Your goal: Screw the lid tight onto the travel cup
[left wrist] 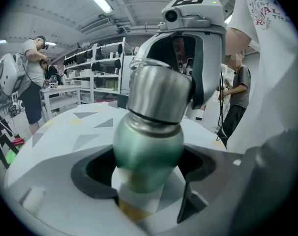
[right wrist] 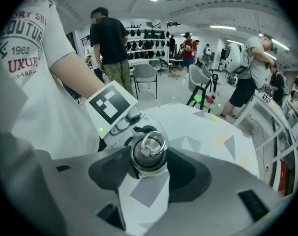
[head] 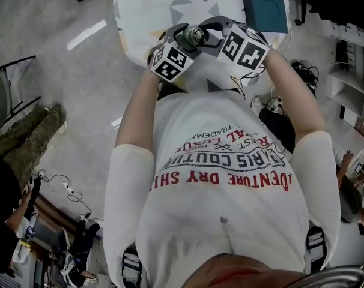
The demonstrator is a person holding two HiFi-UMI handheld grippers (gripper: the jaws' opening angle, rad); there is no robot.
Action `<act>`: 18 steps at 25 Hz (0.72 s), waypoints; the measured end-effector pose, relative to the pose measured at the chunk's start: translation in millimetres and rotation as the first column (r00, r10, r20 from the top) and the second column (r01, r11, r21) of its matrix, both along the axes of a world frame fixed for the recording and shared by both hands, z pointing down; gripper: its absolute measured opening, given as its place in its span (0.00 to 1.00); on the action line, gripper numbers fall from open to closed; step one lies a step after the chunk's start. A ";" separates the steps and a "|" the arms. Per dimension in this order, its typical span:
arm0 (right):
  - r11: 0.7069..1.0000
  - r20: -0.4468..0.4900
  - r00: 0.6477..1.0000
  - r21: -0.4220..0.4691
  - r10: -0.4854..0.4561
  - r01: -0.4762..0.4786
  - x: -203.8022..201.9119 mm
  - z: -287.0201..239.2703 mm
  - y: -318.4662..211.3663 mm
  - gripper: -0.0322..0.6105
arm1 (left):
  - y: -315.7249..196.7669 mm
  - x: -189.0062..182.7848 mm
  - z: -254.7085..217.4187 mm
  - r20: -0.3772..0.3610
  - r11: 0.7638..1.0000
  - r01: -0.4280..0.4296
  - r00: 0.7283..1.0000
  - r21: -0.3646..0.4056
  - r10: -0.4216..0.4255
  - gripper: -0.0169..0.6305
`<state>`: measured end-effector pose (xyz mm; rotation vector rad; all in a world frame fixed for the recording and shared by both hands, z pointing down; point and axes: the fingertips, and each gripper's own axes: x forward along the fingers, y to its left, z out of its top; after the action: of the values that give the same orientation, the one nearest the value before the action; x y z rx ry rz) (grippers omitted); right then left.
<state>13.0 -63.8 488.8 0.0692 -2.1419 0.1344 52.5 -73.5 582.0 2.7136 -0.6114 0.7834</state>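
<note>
The travel cup (head: 197, 36) is held in the air over the table's near edge, between both grippers. In the left gripper view its green body (left wrist: 148, 154) fills the gap between the jaws, and my left gripper (left wrist: 148, 178) is shut on it. Its steel lid (left wrist: 159, 90) sits on top of the body. The right gripper view looks straight down onto the lid (right wrist: 149, 150), which has a small metal ring on top. My right gripper (right wrist: 149, 157) is closed round it, both jaws against its sides. In the head view the left gripper (head: 185, 38) and right gripper (head: 209, 33) face each other.
The table (head: 146, 5) has a white cloth with grey and yellow triangles. A dark blue box (head: 263, 2) lies at its far right. A chair (head: 2, 95) and a person's legs (head: 26, 140) are on the left, cables (head: 278, 110) on the floor at right. Several people (right wrist: 109, 43) stand around.
</note>
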 end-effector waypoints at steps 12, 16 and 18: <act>0.979 -0.060 0.980 -0.066 0.190 -0.194 -4.2 2.4 -4.6 0.42 | 1.2 -0.1 0.8 0.014 1.000 -0.018 1.000 -0.014 0.018 0.62; 0.921 -0.038 0.923 -0.058 0.384 -0.385 -2.3 1.7 -8.1 0.42 | 0.9 0.2 0.4 -0.001 1.000 -0.014 1.000 -0.007 0.014 0.62; 0.875 -0.038 0.877 -0.054 0.479 -0.480 -1.1 1.9 -10.3 0.42 | 0.3 0.5 0.7 -0.005 1.000 -0.014 1.000 -0.007 0.014 0.62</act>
<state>11.9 -74.1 490.7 0.5675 -2.0546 0.4876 53.0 -73.2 582.7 2.7155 -0.5889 0.7809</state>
